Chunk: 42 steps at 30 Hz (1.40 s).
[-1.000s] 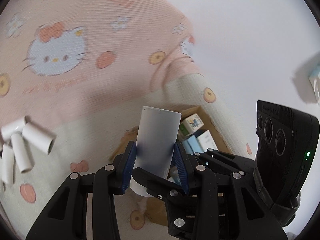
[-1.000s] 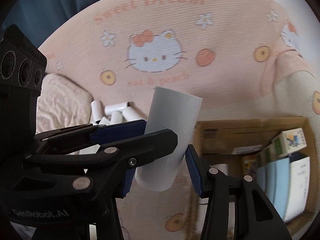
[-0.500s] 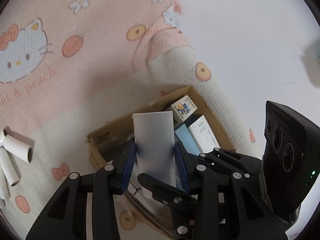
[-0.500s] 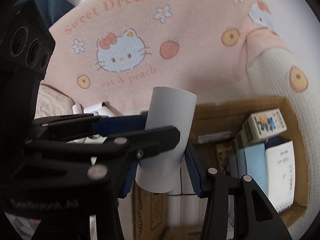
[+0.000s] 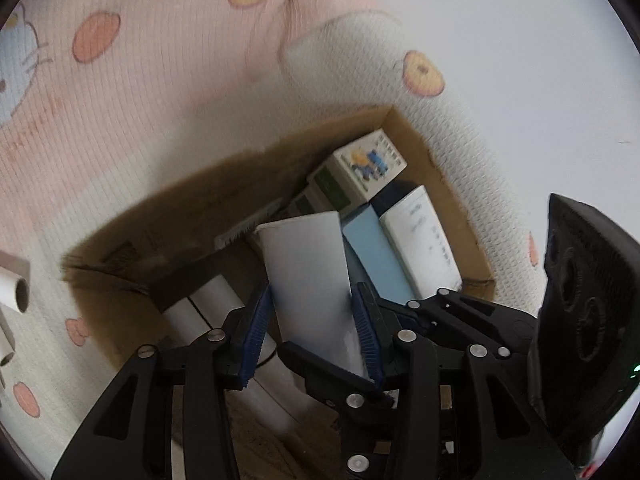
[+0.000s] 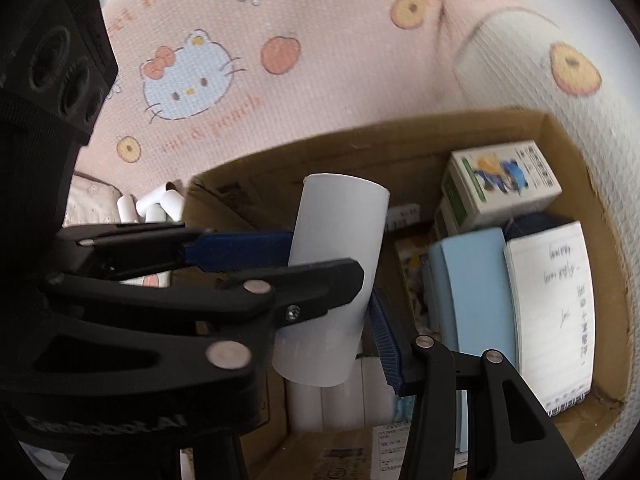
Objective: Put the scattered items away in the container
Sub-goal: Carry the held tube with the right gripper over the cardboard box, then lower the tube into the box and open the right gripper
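My left gripper is shut on a white paper roll and holds it over the open cardboard box. My right gripper is shut on another white roll, also above the box. The left gripper's black body crosses in front of the right one in the right wrist view. More white rolls lie in the box's near end; they also show in the right wrist view. Several loose rolls lie on the blanket outside the box.
The box holds a printed carton, a pale blue book and a white notebook. It sits on a pink Hello Kitty blanket. A white wall rises behind. Loose rolls lie at the left edge.
Both grippers have moved from above the blanket to over the box, each still holding its roll. The box interior now fills the views.
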Each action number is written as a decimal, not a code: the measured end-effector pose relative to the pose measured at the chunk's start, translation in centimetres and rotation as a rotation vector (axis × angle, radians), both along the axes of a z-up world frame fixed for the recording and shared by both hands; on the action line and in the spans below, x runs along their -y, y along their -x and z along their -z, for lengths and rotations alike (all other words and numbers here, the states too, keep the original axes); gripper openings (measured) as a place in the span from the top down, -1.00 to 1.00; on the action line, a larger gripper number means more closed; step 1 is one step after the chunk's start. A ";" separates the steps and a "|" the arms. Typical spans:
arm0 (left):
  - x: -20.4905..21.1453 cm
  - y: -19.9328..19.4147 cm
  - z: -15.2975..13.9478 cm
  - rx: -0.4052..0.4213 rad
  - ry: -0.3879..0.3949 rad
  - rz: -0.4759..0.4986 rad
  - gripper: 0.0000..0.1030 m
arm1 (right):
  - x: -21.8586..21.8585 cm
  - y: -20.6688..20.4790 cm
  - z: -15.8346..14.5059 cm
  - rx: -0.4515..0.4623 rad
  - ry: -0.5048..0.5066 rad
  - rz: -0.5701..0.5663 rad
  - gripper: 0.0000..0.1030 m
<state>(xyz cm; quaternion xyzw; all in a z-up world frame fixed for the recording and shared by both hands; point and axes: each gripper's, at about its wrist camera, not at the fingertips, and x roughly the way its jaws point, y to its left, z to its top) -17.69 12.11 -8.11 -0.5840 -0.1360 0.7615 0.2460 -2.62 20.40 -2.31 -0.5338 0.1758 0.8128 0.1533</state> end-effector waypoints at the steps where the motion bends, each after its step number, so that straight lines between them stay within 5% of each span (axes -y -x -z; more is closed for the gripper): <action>1: -0.1 0.1 0.3 0.010 -0.001 0.000 0.10 | -0.2 -0.1 0.1 0.001 0.007 0.004 0.16; 26: -1.1 1.2 3.8 0.151 0.023 -0.074 0.11 | -2.8 -1.2 2.1 0.033 0.011 0.028 0.12; 32: -1.5 1.9 4.6 0.199 0.070 -0.091 0.12 | -2.3 -2.8 0.8 0.093 -0.108 0.021 0.12; 36: -1.8 2.1 5.6 0.242 0.088 -0.104 0.12 | -1.9 -4.8 -1.2 0.109 -0.288 0.060 0.12; 38: -2.2 2.2 6.2 0.261 0.115 -0.111 0.12 | -1.8 -5.5 -2.0 0.092 -0.344 0.069 0.54; 42: -2.9 2.6 7.9 0.318 0.152 -0.131 0.12 | -2.6 -6.6 -2.6 0.084 -0.370 0.066 0.75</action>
